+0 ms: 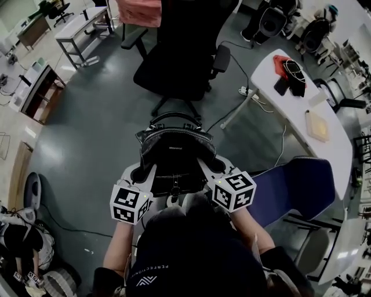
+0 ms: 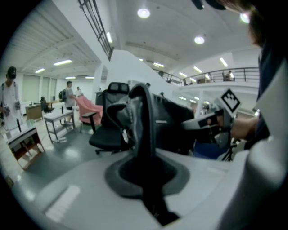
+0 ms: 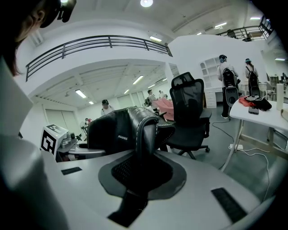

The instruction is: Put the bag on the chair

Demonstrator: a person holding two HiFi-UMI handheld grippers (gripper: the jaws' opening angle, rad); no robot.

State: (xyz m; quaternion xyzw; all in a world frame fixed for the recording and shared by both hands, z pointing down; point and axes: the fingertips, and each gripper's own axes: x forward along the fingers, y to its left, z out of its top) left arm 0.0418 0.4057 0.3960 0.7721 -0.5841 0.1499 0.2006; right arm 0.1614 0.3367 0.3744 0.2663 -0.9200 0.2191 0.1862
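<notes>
A black leather bag (image 1: 174,152) hangs in the air between my two grippers, just in front of the black office chair (image 1: 174,69). My left gripper (image 1: 142,172) is shut on the bag's left strap (image 2: 145,134), which runs down between its jaws. My right gripper (image 1: 215,166) is shut on the right strap (image 3: 143,134). In the left gripper view the bag's body (image 2: 171,123) is to the right of the strap and the chair (image 2: 110,134) is behind it. The right gripper view has the bag (image 3: 110,128) on the left and the chair (image 3: 191,112) on the right.
A white table (image 1: 301,122) with red and black items stands to the right, cables (image 1: 232,113) trailing from under it. A blue chair (image 1: 293,185) is close on my right. A pink-draped seat (image 1: 139,11) and a metal table (image 1: 81,26) stand farther back. People stand in the distance.
</notes>
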